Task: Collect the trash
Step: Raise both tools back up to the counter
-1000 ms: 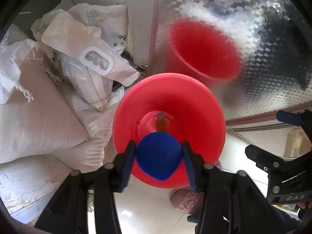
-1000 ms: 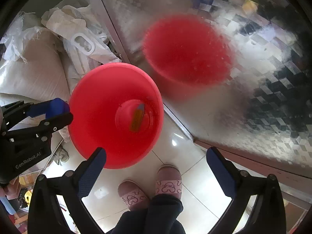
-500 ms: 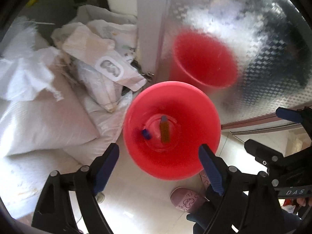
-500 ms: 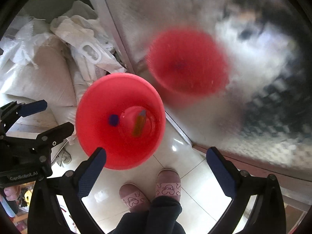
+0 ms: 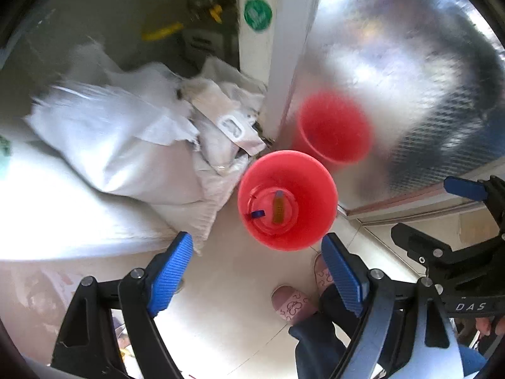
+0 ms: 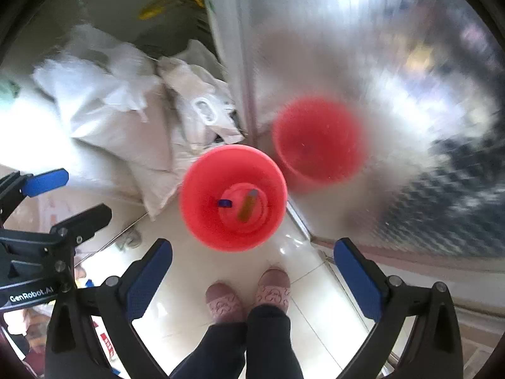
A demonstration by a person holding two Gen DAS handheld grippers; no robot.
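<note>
One red bucket (image 5: pixel 287 200), two scraps inside.
Blue piece (image 5: pixel 258 213) left of orange wrapper (image 5: pixel 278 207), probably; both tools, left (image 5: pixel 257 279) and right (image 6: pixel 252 281), released, empty.

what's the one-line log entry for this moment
task: collect trash | left gripper: open, empty | right gripper: open, empty | bucket: on floor, holds blue piece and orange piece
</note>
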